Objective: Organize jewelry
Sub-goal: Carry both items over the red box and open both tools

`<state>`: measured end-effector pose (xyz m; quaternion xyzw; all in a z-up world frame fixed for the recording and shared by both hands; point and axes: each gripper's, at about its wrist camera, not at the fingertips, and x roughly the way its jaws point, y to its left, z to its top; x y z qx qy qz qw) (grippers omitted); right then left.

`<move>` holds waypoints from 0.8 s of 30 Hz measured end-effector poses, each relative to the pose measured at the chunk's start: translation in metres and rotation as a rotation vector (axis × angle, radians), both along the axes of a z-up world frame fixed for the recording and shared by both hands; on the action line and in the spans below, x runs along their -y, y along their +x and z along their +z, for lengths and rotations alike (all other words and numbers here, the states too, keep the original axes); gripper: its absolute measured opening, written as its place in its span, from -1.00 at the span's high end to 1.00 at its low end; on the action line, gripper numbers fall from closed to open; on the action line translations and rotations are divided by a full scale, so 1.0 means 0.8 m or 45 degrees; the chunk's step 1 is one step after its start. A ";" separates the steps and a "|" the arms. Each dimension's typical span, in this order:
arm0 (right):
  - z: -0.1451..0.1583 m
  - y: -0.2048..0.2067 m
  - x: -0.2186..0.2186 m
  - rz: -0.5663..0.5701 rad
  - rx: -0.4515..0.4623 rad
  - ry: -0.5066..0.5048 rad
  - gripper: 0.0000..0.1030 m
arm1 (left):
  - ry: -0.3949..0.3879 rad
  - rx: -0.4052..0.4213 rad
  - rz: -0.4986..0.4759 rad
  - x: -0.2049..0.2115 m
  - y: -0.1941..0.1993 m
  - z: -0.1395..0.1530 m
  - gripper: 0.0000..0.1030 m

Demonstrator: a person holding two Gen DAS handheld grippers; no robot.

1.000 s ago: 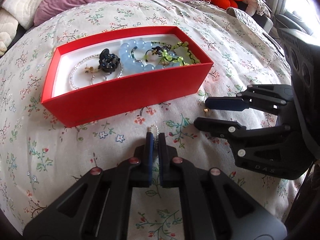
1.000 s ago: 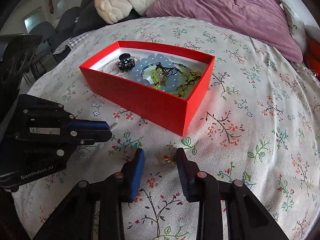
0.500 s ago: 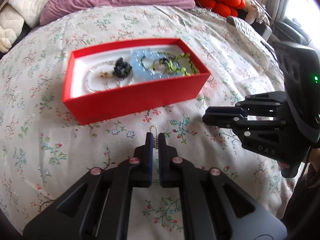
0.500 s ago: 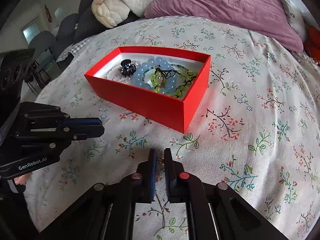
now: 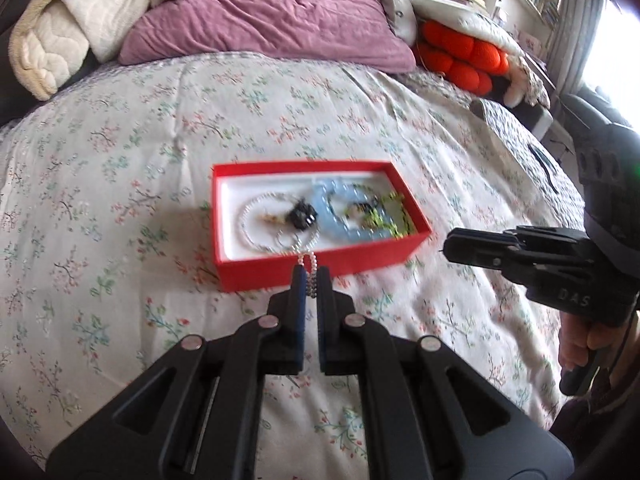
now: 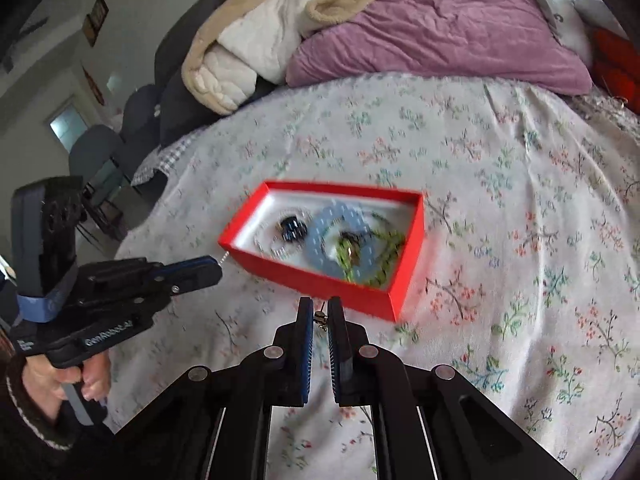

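A red box (image 5: 320,264) sits on the floral bedspread and holds a silver bead chain (image 5: 256,224), a black hair clip (image 5: 303,216), a pale blue bead bracelet (image 5: 340,220) and green beads (image 5: 390,216). It also shows in the right wrist view (image 6: 332,284). My left gripper (image 5: 311,272) is shut on a small silver bead piece (image 5: 308,258), raised before the box's near wall. My right gripper (image 6: 320,308) is shut on a small earring (image 6: 320,316), raised near the box's front corner.
A purple pillow (image 5: 260,28) and a cream blanket (image 5: 52,48) lie at the head of the bed. Orange cushions (image 5: 460,56) sit at the far right. Dark chairs (image 6: 132,132) stand beyond the bed's left edge.
My right gripper closed on the earring and lifted it off the bedspread. Both grippers rose and pulled back, so the box looks smaller. The left stays shut on the bead piece.
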<state>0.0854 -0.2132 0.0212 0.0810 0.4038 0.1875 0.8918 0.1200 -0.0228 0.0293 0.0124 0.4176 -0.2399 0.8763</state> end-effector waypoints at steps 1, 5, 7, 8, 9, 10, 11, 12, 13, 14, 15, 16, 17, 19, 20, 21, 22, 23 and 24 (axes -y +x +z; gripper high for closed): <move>0.004 0.003 -0.002 -0.008 0.012 0.002 0.86 | -0.006 0.007 0.015 -0.002 0.004 0.003 0.89; 0.017 0.019 -0.008 -0.037 0.042 0.059 0.86 | -0.046 0.008 0.069 -0.008 0.021 0.008 0.89; 0.018 0.027 -0.013 -0.054 0.047 0.079 0.86 | -0.049 0.000 0.101 -0.010 0.031 0.005 0.89; 0.018 0.031 -0.015 -0.058 0.046 0.086 0.86 | -0.044 -0.001 0.112 -0.010 0.034 0.003 0.89; 0.017 0.036 -0.018 -0.065 0.043 0.095 0.86 | -0.039 -0.003 0.124 -0.009 0.037 0.001 0.89; 0.015 0.040 -0.021 -0.069 0.040 0.104 0.86 | -0.034 -0.003 0.135 -0.009 0.039 -0.001 0.89; 0.014 0.043 -0.023 -0.071 0.038 0.112 0.86 | -0.028 -0.004 0.146 -0.007 0.042 -0.005 0.89; 0.010 0.048 -0.025 -0.075 0.032 0.125 0.86 | -0.025 -0.008 0.153 -0.006 0.046 -0.008 0.89; 0.007 0.052 -0.027 -0.076 0.027 0.135 0.86 | -0.026 -0.014 0.161 -0.006 0.049 -0.011 0.89; 0.003 0.057 -0.029 -0.076 0.018 0.145 0.86 | -0.027 -0.024 0.171 -0.006 0.053 -0.015 0.89; 0.000 0.061 -0.030 -0.076 0.010 0.151 0.86 | -0.027 -0.030 0.178 -0.005 0.056 -0.018 0.89; -0.004 0.065 -0.032 -0.078 0.001 0.156 0.85 | -0.028 -0.033 0.185 -0.004 0.058 -0.020 0.89; -0.008 0.069 -0.033 -0.083 -0.010 0.161 0.84 | -0.028 -0.035 0.190 -0.004 0.059 -0.021 0.89; -0.014 0.076 -0.032 -0.103 -0.038 0.178 0.82 | -0.024 -0.031 0.214 -0.003 0.062 -0.023 0.88; -0.018 0.079 -0.030 -0.118 -0.059 0.185 0.72 | -0.020 -0.030 0.218 -0.003 0.063 -0.024 0.88; -0.021 0.083 -0.028 -0.130 -0.081 0.192 0.71 | -0.019 -0.032 0.216 -0.003 0.064 -0.025 0.88; -0.023 0.085 -0.025 -0.140 -0.101 0.193 0.71 | -0.015 -0.036 0.216 -0.003 0.064 -0.025 0.87; -0.025 0.086 -0.023 -0.148 -0.114 0.193 0.71 | -0.009 -0.037 0.217 -0.003 0.065 -0.026 0.83; -0.026 0.087 -0.020 -0.153 -0.119 0.193 0.71 | -0.001 -0.037 0.220 -0.004 0.065 -0.026 0.81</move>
